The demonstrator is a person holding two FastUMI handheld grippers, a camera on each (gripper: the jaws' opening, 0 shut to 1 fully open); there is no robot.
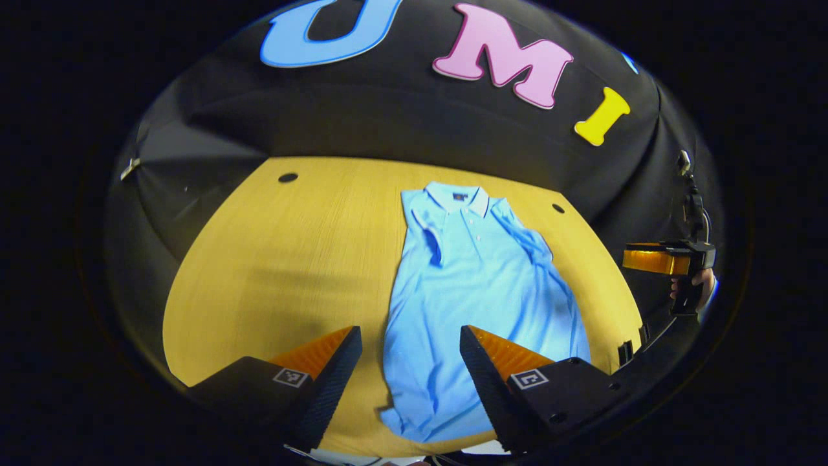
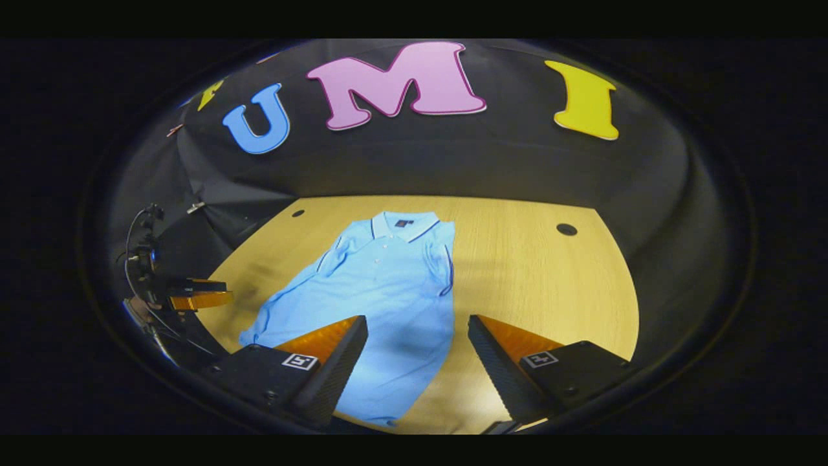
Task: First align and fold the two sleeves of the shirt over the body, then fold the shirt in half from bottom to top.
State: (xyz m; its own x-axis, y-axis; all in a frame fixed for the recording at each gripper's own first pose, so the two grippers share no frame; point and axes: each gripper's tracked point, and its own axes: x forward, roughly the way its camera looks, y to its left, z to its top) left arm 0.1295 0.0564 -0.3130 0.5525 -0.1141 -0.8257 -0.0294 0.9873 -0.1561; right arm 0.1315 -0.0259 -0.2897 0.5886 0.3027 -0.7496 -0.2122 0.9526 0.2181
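1. Shirt: a light blue polo lies flat on the wooden worktop, collar at the far end toward the booth wall and hem at the near edge.
2. In the left gripper view the shirt runs from the upper middle of the frame down to the lower middle, its hem reaching between the two fingers of the left tool.
3. In the right gripper view the same shirt sits left of centre, collar at the top, body spreading down toward the lower left.
4. Both short sleeves look folded in over the chest; one sleeve lies along the left side of the body in the left gripper view, and the other lies on the right side.
5. The lower body is still full length, not folded up toward the collar.
6. The left tool hangs above the near end of the shirt with its fingers wide apart and nothing between them.
7. The right tool hangs above the near edge of the worktop, also spread wide and holding nothing; its left finger overlaps the shirt's lower part in the frame, its right finger lies over bare wood.
8. At the right edge of the left gripper view, the right tool shows farther off, held by a hand, off to the side of the worktop.
9. At the left edge of the right gripper view, the left tool shows likewise beside the worktop's edge.
10. Two small dark holes mark the worktop near its far corners.
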